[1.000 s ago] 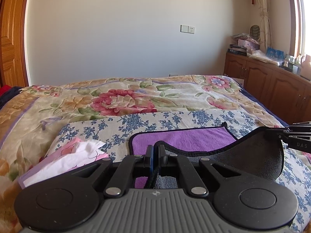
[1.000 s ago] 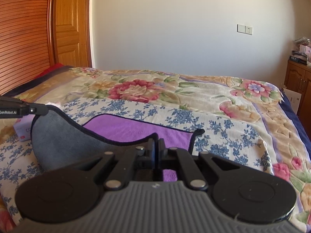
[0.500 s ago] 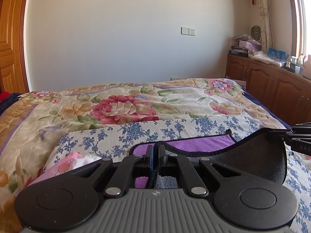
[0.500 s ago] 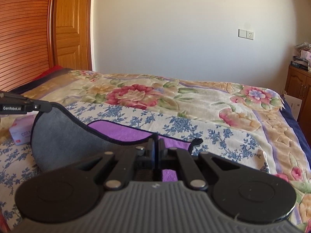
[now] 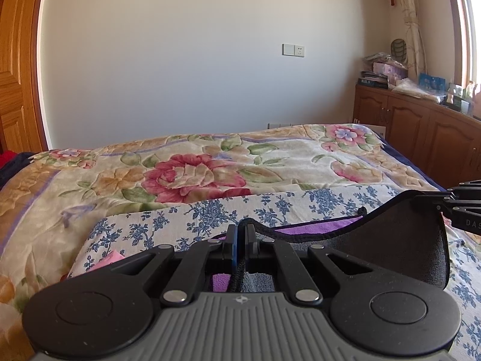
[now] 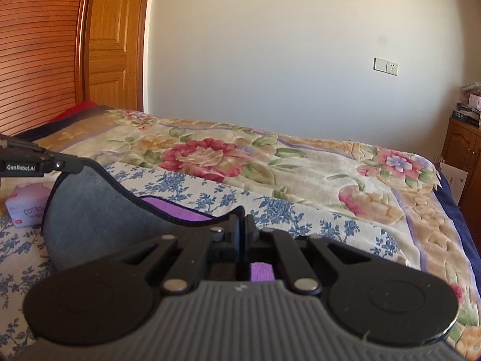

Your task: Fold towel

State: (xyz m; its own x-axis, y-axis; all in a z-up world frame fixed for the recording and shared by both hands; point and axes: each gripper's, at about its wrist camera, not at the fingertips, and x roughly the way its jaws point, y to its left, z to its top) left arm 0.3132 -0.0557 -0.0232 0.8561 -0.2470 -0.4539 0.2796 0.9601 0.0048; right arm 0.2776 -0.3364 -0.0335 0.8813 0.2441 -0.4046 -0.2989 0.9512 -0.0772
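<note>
The towel (image 5: pixel 390 240) is purple on one face and grey on the other, with a black hem. It lies on a blue-flowered sheet (image 5: pixel 210 213) on the bed. My left gripper (image 5: pixel 240 228) is shut on one near corner of the towel. My right gripper (image 6: pixel 242 219) is shut on the other near corner. The edge between them hangs lifted and turned over, so the towel's grey side (image 6: pixel 99 210) faces me. Only a narrow purple strip (image 6: pixel 177 210) shows beyond it. Each view shows the other gripper at its side edge: the right gripper (image 5: pixel 433 203) and the left gripper (image 6: pixel 75 164).
A tissue pack (image 6: pixel 27 207) lies on the sheet left of the towel. A flowered blanket (image 5: pixel 195 177) covers the bed beyond. A wooden cabinet (image 5: pixel 421 132) with clutter stands at the right, and a wooden door (image 6: pixel 114 45) at the left.
Both grippers have carried the lifted towel edge forward over the bed. Less of the purple face shows now, and the tissue pack has slipped mostly behind the left gripper's body.
</note>
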